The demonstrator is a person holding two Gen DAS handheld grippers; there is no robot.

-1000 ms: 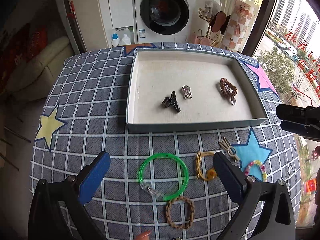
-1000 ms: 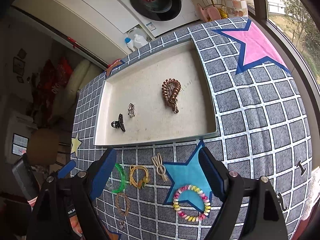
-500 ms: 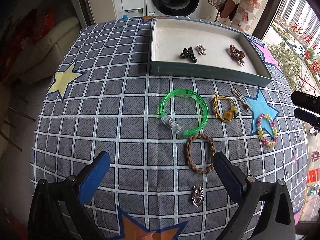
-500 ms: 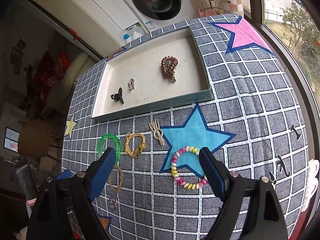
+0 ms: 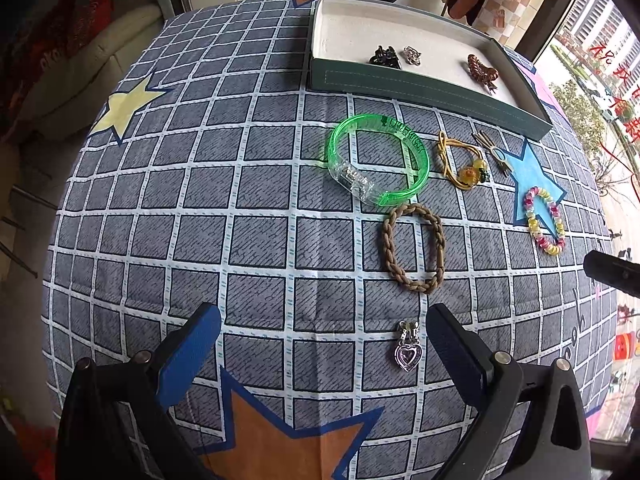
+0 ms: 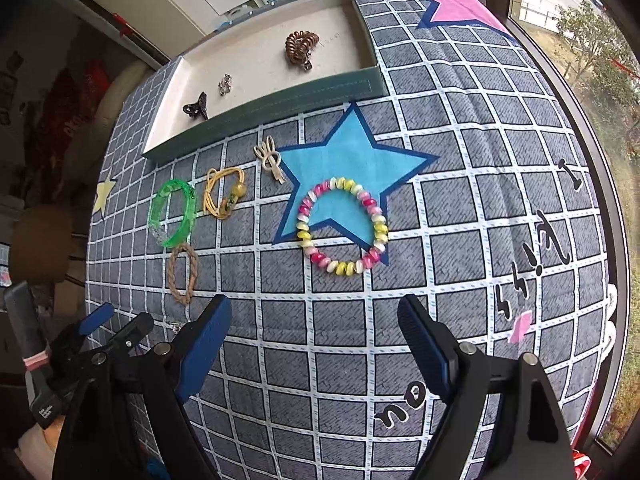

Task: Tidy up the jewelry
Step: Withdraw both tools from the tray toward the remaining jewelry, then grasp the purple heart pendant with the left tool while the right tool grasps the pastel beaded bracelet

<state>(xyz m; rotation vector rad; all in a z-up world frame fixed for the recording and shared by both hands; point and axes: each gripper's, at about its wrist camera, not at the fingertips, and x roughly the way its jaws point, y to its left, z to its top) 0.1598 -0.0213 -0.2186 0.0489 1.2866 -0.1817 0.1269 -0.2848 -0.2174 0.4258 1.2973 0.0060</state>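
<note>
A table with a gray checked cloth and big stars fills both views. In the left wrist view, the left gripper is at the bottom of the frame with its two blue fingers spread wide, holding nothing. A little heart charm lies on the cloth between them, close to the right finger but not touching it. Just above it lies a brown braided loop, and above that a green plastic bracelet; their edges almost meet. To the right of the green one are a yellow cord bracelet with a bead, a pale hair clip and, lower at the right, a pink and yellow beaded bracelet on a blue star. At the top sits a flat tray with dark green walls. Inside it are a black claw clip, a small silver piece and a brown coil hair tie. In the right wrist view, the right gripper is at the bottom, also spread wide and empty. The beaded bracelet lies above it in the middle of the frame, apart from its fingers. The left gripper shows at the lower left there, near the braided loop.
</note>
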